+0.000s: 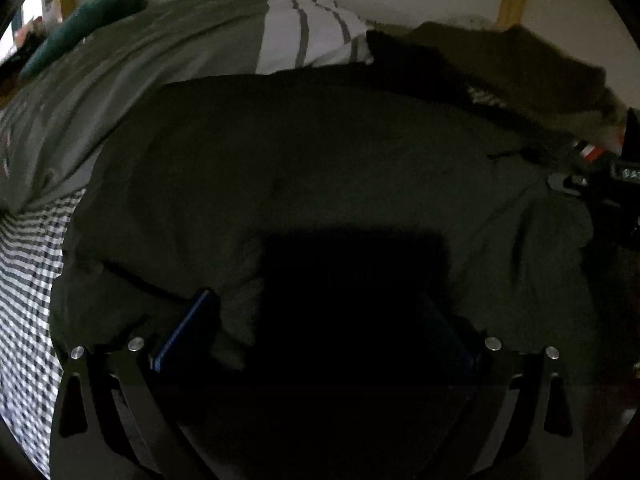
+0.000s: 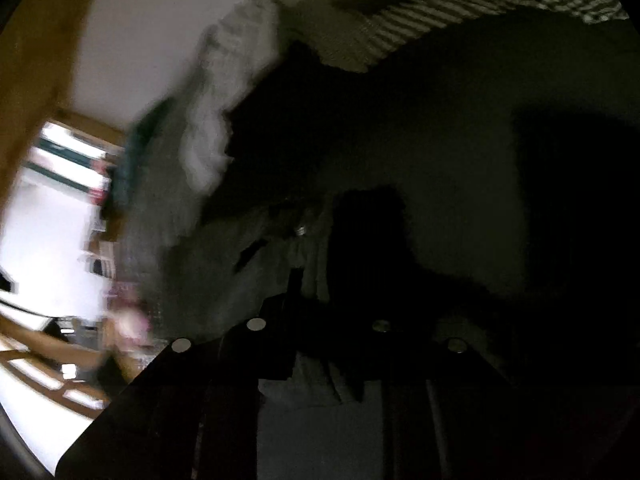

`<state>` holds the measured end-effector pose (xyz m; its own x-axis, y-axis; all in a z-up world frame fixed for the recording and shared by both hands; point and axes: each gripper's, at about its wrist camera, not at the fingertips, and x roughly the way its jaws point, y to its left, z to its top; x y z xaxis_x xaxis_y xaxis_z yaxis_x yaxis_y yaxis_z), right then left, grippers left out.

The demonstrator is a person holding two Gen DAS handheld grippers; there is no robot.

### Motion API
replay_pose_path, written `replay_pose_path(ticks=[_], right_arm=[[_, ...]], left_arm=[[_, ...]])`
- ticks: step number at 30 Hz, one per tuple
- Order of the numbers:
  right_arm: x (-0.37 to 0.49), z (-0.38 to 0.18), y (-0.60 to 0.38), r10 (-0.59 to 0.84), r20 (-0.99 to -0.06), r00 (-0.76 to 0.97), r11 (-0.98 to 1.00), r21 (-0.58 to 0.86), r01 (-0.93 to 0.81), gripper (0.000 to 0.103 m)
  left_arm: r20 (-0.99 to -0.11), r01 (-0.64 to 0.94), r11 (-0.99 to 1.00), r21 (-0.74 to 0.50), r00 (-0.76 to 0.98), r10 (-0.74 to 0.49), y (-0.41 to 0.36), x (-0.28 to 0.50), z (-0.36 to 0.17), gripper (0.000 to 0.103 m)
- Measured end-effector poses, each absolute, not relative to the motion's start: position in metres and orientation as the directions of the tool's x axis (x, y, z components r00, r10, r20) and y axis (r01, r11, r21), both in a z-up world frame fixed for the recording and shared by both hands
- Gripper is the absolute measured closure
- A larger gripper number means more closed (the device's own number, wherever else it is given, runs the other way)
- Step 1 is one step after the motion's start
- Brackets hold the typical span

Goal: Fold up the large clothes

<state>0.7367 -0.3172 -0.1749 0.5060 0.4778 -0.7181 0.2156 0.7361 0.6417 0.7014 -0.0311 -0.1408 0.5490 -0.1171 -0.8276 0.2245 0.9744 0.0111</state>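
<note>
A large dark green garment [image 1: 300, 152] lies spread over the bed and fills most of the left wrist view. My left gripper [image 1: 316, 320] hovers low over its near part, jaws wide apart, one blue pad [image 1: 188, 328] showing at the left; nothing is between them. In the right wrist view the same garment [image 2: 440, 140] is very dark. My right gripper [image 2: 320, 280] has its fingers close together with a bunched fold of this cloth pinched between them. A black device at the garment's right edge [image 1: 612, 172] looks like the right gripper.
A black-and-white checked sheet [image 1: 28, 280] covers the bed on the left. A grey-green duvet [image 1: 140, 72], a striped pillow [image 1: 308, 28] and a teal cloth [image 1: 80, 24] lie behind. A dark olive heap [image 1: 500, 60] sits at the back right by the wall. A bright room [image 2: 48, 220] shows beyond.
</note>
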Motion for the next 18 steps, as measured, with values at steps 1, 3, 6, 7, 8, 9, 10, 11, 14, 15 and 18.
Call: replay_pose_path(ticks=[1, 3, 6, 7, 8, 9, 10, 11, 14, 15, 18], right_arm=[[0.737, -0.181, -0.319, 0.485, -0.718, 0.499, 0.733, 0.645, 0.217, 0.089], [0.737, -0.184, -0.319, 0.478, -0.719, 0.504, 0.741, 0.639, 0.208, 0.086], [0.726, -0.158, -0.316, 0.393, -0.718, 0.574, 0.789, 0.584, 0.191, 0.035], [0.718, -0.149, -0.317, 0.355, -0.706, 0.613, 0.801, 0.568, 0.189, 0.007], [0.708, -0.130, -0.316, 0.282, -0.686, 0.671, 0.829, 0.526, 0.189, 0.004], [0.702, -0.110, -0.309, 0.200, -0.679, 0.707, 0.873, 0.450, 0.186, 0.004], [0.696, -0.098, -0.301, 0.148, -0.672, 0.726, 0.906, 0.387, 0.173, 0.003], [0.694, -0.087, -0.289, 0.119, -0.663, 0.739, 0.934, 0.328, 0.143, 0.003], [0.706, -0.086, -0.233, 0.071, -0.715, 0.695, 0.992, 0.122, 0.024, 0.003], [0.712, -0.096, -0.213, 0.053, -0.743, 0.667, 0.998, 0.058, -0.015, 0.003], [0.738, -0.137, -0.184, 0.026, -0.841, 0.541, 0.999, 0.004, -0.042, 0.004]], left_arm=[[-0.826, 0.220, 0.975, 0.017, 0.552, -0.110, -0.031, 0.700, -0.143, 0.005], [-0.825, 0.218, 0.976, 0.026, 0.556, -0.102, -0.033, 0.701, -0.145, 0.005], [-0.833, 0.233, 0.972, 0.011, 0.540, -0.120, -0.030, 0.698, -0.138, 0.005], [-0.830, 0.238, 0.971, -0.017, 0.538, -0.147, -0.025, 0.695, -0.130, 0.005], [-0.817, 0.237, 0.970, -0.052, 0.549, -0.178, -0.020, 0.692, -0.121, 0.005], [-0.790, 0.224, 0.972, -0.070, 0.583, -0.191, -0.012, 0.688, -0.107, 0.005], [-0.766, 0.205, 0.977, -0.060, 0.618, -0.177, -0.006, 0.686, -0.096, 0.005], [-0.751, 0.191, 0.980, -0.050, 0.640, -0.162, -0.002, 0.686, -0.091, 0.005], [-0.754, 0.120, 0.992, 0.045, 0.655, -0.045, 0.005, 0.705, -0.096, 0.005], [-0.793, 0.113, 0.991, 0.073, 0.609, -0.011, 0.006, 0.721, -0.112, 0.005], [-0.825, 0.131, 0.984, 0.119, 0.565, 0.024, 0.004, 0.738, -0.140, 0.005]])
